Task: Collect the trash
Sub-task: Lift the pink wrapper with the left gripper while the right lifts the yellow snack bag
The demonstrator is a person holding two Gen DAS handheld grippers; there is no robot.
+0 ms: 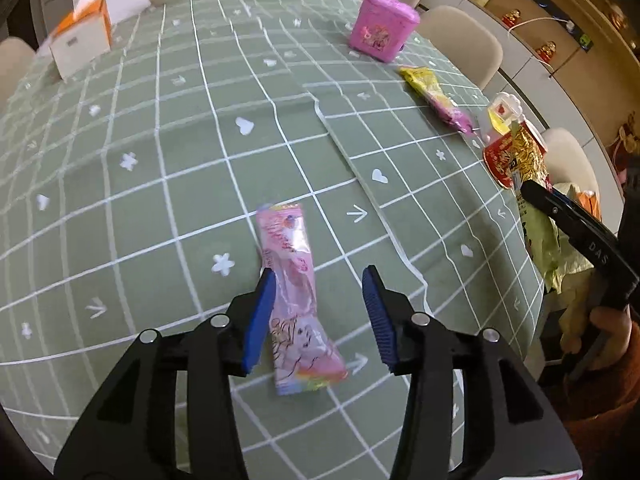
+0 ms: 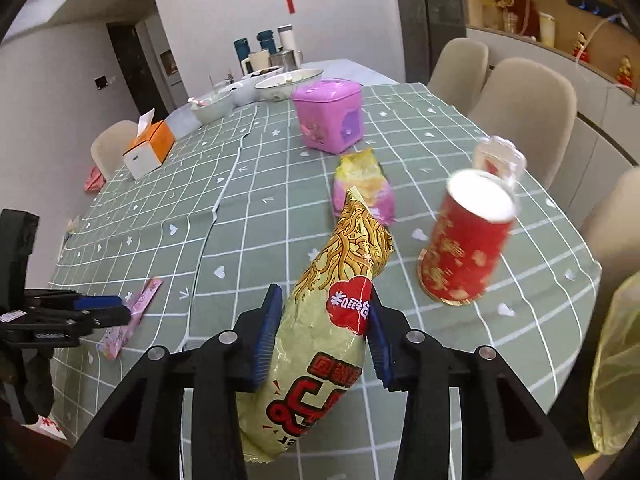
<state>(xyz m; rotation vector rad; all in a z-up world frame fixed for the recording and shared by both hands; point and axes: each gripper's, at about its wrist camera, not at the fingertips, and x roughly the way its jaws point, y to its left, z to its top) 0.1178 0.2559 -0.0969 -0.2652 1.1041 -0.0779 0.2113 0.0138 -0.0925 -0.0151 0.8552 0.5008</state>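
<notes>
Between the pads of my right hand-held gripper [image 2: 324, 332], the noodle packet [image 2: 320, 344] is clamped across its middle: light, crinkly, slippery film, long axis pointing away toward the red cup [image 2: 464, 240]. My left hand-held gripper [image 1: 320, 316] stands open around the pink wrapper [image 1: 298, 300], flat on the tabletop [image 1: 160, 160], lengthwise ahead.

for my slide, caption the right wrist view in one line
Right gripper clamps a green-and-gold snack bag above the checked tablecloth, with a red cup tilted alongside.
</notes>
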